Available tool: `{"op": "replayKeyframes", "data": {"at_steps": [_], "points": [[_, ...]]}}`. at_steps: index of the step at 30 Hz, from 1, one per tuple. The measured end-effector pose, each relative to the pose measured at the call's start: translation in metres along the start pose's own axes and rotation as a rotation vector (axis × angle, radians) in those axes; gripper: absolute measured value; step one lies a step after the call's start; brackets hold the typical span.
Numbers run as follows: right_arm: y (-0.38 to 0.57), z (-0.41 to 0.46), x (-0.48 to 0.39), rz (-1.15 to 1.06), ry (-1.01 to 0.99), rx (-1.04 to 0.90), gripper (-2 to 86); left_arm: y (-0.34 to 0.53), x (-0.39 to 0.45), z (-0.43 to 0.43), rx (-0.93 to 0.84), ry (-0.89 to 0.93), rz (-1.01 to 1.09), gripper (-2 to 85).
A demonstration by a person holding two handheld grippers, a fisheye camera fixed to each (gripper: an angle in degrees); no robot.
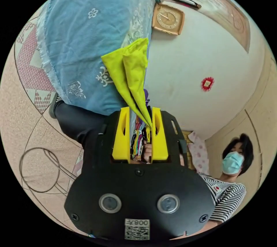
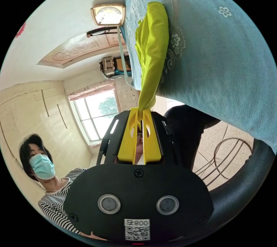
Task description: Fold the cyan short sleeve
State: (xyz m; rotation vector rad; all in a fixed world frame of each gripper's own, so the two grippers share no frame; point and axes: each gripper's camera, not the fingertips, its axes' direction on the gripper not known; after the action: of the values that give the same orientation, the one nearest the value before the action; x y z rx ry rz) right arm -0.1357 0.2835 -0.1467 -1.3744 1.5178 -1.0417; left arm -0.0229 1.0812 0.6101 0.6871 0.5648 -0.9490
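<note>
A yellow-green garment [image 1: 131,68] hangs off the edge of a table with a blue patterned cover [image 1: 86,33]. In the left gripper view its bunched end tapers down between my left gripper's [image 1: 140,114] yellow jaws. Those jaws stand clearly apart, and the cloth lies against the inner face of one of them. In the right gripper view the same garment [image 2: 153,45] lies stretched along the blue cover [image 2: 219,56] and narrows into my right gripper [image 2: 140,114], whose jaws are pressed together on the fabric.
A person in a striped top [image 2: 54,201] and a face mask stands close behind both grippers. A metal ring stool frame [image 2: 222,157] stands on the floor by the table. A square clock [image 1: 168,18] hangs on the wall, and a window [image 2: 95,114] is behind.
</note>
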Motion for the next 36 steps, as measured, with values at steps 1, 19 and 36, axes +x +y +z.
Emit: {"op": "replayKeyframes", "data": {"at_steps": [1, 19, 36], "points": [[-0.002, -0.002, -0.003, -0.004, 0.004, -0.001, 2.0, -0.002, -0.014, -0.009, 0.039, 0.041, -0.033, 13.0], [-0.014, -0.054, 0.0, -0.025, 0.011, 0.022, 2.0, -0.04, -0.042, -0.09, 0.205, 0.038, -0.053, 2.9], [0.036, -0.161, 0.039, -0.1, 0.062, 0.072, 1.9, -0.018, 0.046, -0.105, 0.076, 0.054, 0.098, 1.5]]}}
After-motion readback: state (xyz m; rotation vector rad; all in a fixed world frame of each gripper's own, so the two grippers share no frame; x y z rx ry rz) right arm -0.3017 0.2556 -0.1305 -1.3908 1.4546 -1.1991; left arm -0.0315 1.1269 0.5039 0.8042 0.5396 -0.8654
